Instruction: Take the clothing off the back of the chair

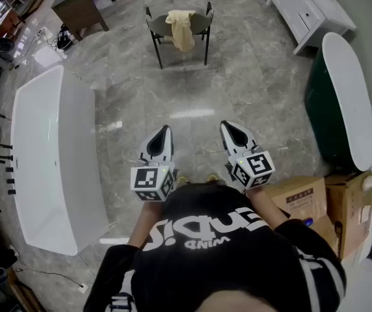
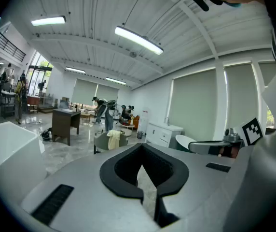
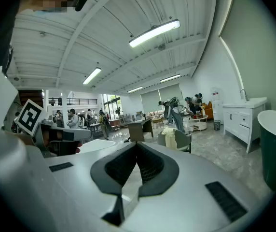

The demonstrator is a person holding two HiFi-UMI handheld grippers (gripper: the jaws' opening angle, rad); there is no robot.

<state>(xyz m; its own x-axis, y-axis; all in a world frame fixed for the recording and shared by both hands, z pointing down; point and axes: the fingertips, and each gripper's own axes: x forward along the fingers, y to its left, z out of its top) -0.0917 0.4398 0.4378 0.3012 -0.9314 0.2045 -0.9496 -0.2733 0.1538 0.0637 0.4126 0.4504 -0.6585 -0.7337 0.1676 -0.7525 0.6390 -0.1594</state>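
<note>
Approach stage, seemingly: left gripper (image 1: 164, 132) and right gripper (image 1: 228, 129) pinched together, empty, well apart from yellow garment (image 1: 181, 28) draped over grey chair (image 1: 202, 22). Next, probably: close in, spread jaws, pinch cloth.

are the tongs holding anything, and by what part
Nothing is held: the left tongs and right tongs are shut and empty; the yellow clothing hangs on the chair.

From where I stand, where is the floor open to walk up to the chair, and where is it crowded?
The marble floor lies bare straight ahead, between the white bathtub on the left and the green tub on the right, up to the chair. Crowded: cardboard boxes by your right side.
</note>
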